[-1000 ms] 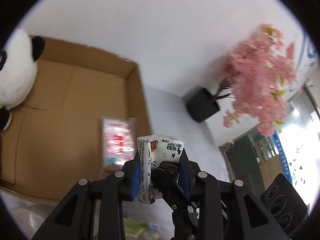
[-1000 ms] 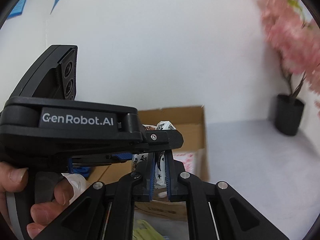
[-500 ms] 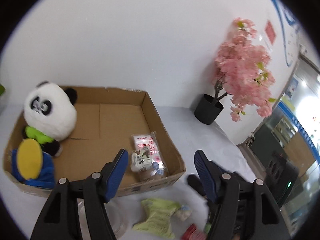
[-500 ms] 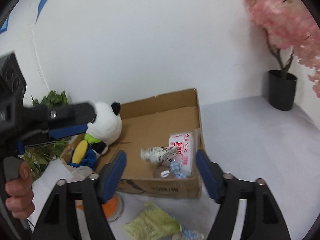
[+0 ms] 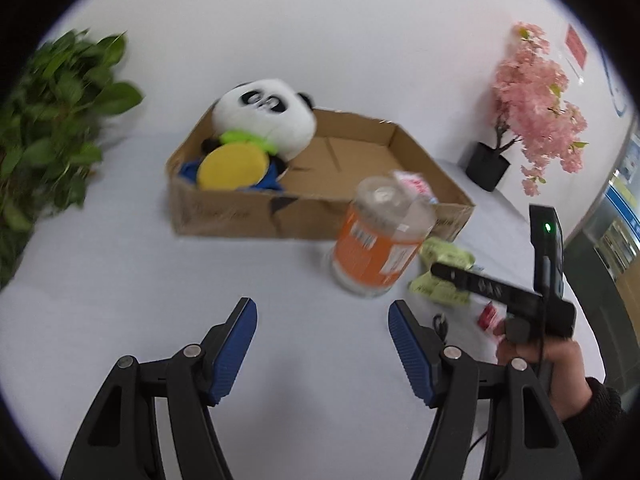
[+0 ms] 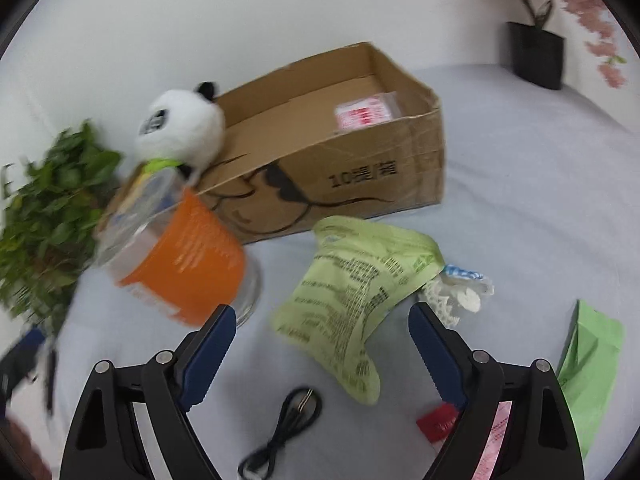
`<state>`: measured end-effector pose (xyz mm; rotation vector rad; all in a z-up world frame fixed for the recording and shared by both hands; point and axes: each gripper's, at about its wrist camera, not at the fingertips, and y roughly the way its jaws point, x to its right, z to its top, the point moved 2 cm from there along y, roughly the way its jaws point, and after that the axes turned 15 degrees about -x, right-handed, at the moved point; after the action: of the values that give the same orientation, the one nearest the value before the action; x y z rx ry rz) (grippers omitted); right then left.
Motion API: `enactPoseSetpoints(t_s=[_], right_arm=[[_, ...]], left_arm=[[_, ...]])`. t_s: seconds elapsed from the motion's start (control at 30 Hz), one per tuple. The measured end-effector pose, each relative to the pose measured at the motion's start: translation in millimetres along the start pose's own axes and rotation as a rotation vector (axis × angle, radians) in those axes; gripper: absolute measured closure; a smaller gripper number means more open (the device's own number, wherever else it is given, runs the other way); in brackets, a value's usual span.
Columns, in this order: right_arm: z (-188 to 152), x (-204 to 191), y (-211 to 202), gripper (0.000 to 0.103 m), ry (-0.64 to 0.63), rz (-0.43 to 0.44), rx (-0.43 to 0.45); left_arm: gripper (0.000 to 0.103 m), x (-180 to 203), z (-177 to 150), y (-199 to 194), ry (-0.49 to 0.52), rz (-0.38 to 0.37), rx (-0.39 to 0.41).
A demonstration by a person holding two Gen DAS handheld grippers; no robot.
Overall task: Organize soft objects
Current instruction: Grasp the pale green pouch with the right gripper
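Observation:
A cardboard box [image 5: 224, 210] [image 6: 360, 176] stands on the white table. It holds a panda plush [image 5: 264, 114] [image 6: 180, 128], a yellow and blue soft toy [image 5: 232, 168] and a red and white packet [image 6: 366, 110]. A light green soft pouch [image 6: 356, 296] lies in front of the box, just beyond my right gripper [image 6: 320, 340], which is open and empty. My left gripper [image 5: 322, 340] is open and empty above bare table, short of the box. The right gripper body shows in the left wrist view [image 5: 516, 300].
A clear jar with an orange label [image 5: 380, 240] [image 6: 188, 260] stands by the box. A black cable [image 6: 284, 432], a red tag [image 6: 438, 422], a green bag [image 6: 592, 364] and a lace item [image 6: 460, 292] lie near. A leafy plant [image 5: 48, 120] is left, a pink blossom pot [image 5: 532, 100] right.
Both grippers held one snack packet over the box, then opened and dropped it in. Both have since pulled back and down toward the table in front of the box.

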<state>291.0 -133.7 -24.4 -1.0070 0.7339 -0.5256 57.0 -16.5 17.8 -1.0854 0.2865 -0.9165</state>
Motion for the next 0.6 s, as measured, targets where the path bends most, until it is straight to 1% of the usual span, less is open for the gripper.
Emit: enactPoseSetpoints(t_s=[0.1, 0.13, 0.17, 0.2, 0.27, 0.3, 0.33, 0.37, 0.4, 0.43, 0.47, 0.53, 0.6], right_arm=[[6, -11, 13, 0.017, 0.063, -0.110, 0.023], [10, -14, 16, 0.017, 0.068, -0.142, 0.044], [12, -18, 17, 0.019, 0.070, -0.196, 0.074], [13, -20, 18, 0.021, 0.073, -0.231, 0.084], [13, -21, 21, 0.040, 0.086, -0.274, 0.073], [13, -21, 22, 0.044, 0.083, -0.284, 0.066], [11, -21, 24, 0.045, 0.079, -0.289, 0.052], [11, -18, 28, 0.049, 0.076, -0.280, 0.039], [9, -18, 31, 0.050, 0.072, -0.272, 0.032], [7, -18, 28, 0.053, 0.065, -0.265, 0.035], [6, -16, 24, 0.056, 0.060, -0.246, 0.036], [0, -15, 12, 0.058, 0.043, -0.216, 0.042], [-11, -17, -9, 0.058, 0.007, -0.168, 0.074]], left_arm=[[0.035, -14, -16, -6, -0.037, -0.020, -0.011], [0.035, -16, -19, -9, -0.040, -0.015, -0.007], [0.035, -21, -23, -16, -0.041, -0.006, 0.004], [0.035, -22, -24, -20, -0.043, -0.001, 0.013], [0.035, -25, -25, -29, -0.044, -0.002, 0.030], [0.035, -25, -26, -32, -0.043, -0.005, 0.035], [0.035, -25, -27, -34, -0.042, -0.010, 0.038], [0.035, -24, -26, -35, -0.039, -0.018, 0.039], [0.035, -23, -26, -35, -0.036, -0.027, 0.037], [0.035, -22, -25, -34, -0.034, -0.034, 0.033], [0.035, -18, -23, -32, -0.031, -0.040, 0.031], [0.035, -13, -23, -29, -0.020, -0.070, 0.019], [0.035, -8, -22, -24, -0.007, -0.116, -0.007]])
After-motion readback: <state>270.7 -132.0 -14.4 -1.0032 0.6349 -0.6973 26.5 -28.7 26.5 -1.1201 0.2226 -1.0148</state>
